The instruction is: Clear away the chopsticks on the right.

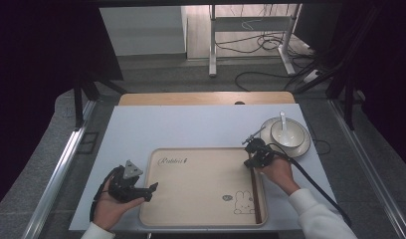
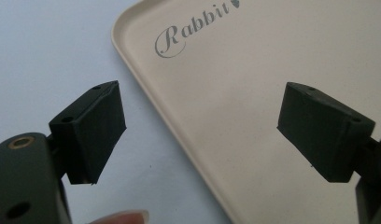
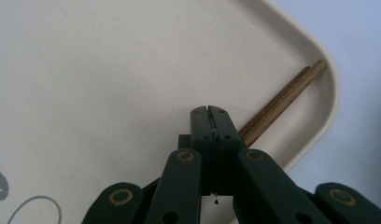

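Right gripper view: right gripper (image 3: 210, 111) is seen with jaws pressed together, nothing between the pads. Chopsticks (image 3: 282, 100) lie just beyond and beside the fingertips, along the tray (image 3: 331, 112) rim, inside the tray. Left gripper (image 2: 200, 130) is held released, jaws wide apart; the tray edge (image 2: 146, 88) runs between its fingers, untouched. Bowl (image 1: 286, 137) with spoon (image 1: 283, 125) stands past the right gripper's tips.

A flat cream plastic tray (image 2: 254, 116) with a raised rim carries the word "Rabbit" (image 2: 191, 30) in grey cursive script near one corner, followed by a small dark mark too cropped to read.
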The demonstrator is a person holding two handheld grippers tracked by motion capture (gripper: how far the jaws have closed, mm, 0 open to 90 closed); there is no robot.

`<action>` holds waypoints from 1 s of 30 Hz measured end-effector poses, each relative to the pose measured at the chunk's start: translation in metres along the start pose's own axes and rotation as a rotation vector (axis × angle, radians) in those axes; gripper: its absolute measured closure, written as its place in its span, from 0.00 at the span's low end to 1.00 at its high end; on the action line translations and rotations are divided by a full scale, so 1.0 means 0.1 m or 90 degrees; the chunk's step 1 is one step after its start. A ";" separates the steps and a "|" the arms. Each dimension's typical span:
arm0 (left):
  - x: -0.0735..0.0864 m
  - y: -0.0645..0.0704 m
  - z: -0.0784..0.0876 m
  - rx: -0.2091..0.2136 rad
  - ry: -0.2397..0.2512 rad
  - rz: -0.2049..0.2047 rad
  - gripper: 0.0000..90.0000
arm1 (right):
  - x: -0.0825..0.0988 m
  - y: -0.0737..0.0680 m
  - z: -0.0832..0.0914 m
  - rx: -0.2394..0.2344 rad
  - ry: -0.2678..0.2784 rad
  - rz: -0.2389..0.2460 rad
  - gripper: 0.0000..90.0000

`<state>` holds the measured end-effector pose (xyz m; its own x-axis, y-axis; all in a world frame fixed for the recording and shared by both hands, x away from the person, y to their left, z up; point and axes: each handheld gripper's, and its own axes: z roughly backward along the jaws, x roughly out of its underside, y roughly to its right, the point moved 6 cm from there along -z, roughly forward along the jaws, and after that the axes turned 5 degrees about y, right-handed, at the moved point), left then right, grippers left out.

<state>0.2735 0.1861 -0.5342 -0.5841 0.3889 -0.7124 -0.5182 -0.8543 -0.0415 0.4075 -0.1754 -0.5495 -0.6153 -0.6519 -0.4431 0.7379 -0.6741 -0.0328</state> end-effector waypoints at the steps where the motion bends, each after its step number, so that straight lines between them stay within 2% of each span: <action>1: 0.00 0.00 0.00 0.000 0.000 0.000 0.17 | 0.00 0.00 0.00 0.000 0.000 0.000 0.99; 3: 0.00 0.00 0.00 0.000 0.001 0.001 0.17 | 0.00 -0.02 0.01 -0.006 0.010 0.007 0.99; 4: 0.00 0.00 0.01 0.000 0.001 0.000 0.17 | -0.02 -0.04 0.04 -0.012 0.027 0.010 0.99; 5: 0.01 0.00 0.01 -0.001 0.002 0.001 0.17 | -0.04 -0.07 0.08 -0.020 0.046 0.013 0.99; 6: 0.01 0.00 0.01 -0.002 0.002 0.002 0.17 | -0.07 -0.12 0.16 -0.036 0.083 0.015 0.99; 7: 0.01 0.00 0.02 -0.003 0.003 0.002 0.17 | -0.07 -0.12 0.16 -0.036 0.083 0.015 0.99; 8: 0.01 -0.01 0.02 -0.004 0.004 0.003 0.17 | -0.08 -0.19 0.28 -0.051 0.121 0.030 0.99; 9: 0.01 -0.01 0.02 -0.004 0.007 0.007 0.17 | -0.08 -0.19 0.28 -0.051 0.121 0.030 0.99; 10: 0.01 -0.01 0.02 -0.005 0.008 0.008 0.17 | -0.03 -0.24 0.38 -0.053 0.146 0.045 0.99; 12: 0.00 -0.02 0.02 -0.006 0.008 0.009 0.17 | -0.01 -0.25 0.42 -0.055 0.157 0.051 0.99; 16: 0.00 0.00 0.01 -0.005 0.008 0.005 0.17 | 0.17 -0.28 0.62 -0.060 0.199 0.056 0.99; 18: 0.00 0.01 0.01 -0.005 0.007 0.002 0.17 | 0.27 -0.27 0.71 -0.064 0.213 0.051 0.98; 20: -0.01 0.03 0.01 -0.004 0.009 0.004 0.17 | 0.46 -0.24 0.87 -0.066 0.238 0.044 0.95; 21: -0.02 0.04 0.01 -0.004 0.010 0.003 0.17 | 0.46 -0.24 0.87 -0.066 0.238 0.044 0.95; 23: -0.03 0.07 0.03 -0.001 0.015 -0.003 0.16 | 0.58 -0.22 0.94 -0.076 0.255 0.027 0.93; 24: -0.03 0.09 0.04 -0.001 0.017 -0.010 0.16 | 0.70 -0.20 0.98 -0.096 0.265 0.003 0.82; 25: -0.03 0.09 0.04 -0.001 0.017 -0.010 0.16 | 0.70 -0.20 0.98 -0.096 0.265 0.003 0.82; 27: -0.03 0.09 0.04 -0.001 0.019 -0.007 0.16 | 0.80 -0.20 0.99 -0.095 0.274 -0.008 0.66; 28: -0.03 0.08 0.04 -0.002 0.019 -0.005 0.16 | 0.87 -0.21 0.98 -0.089 0.272 -0.012 0.54; 30: -0.03 0.07 0.04 -0.002 0.019 -0.004 0.16 | 0.89 -0.22 0.98 -0.086 0.272 -0.013 0.51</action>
<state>0.2685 0.1802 -0.5297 -0.5620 0.3829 -0.7332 -0.5192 -0.8533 -0.0477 0.3095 -0.2531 -0.5003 -0.4808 -0.4187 -0.7704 0.7741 -0.6153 -0.1487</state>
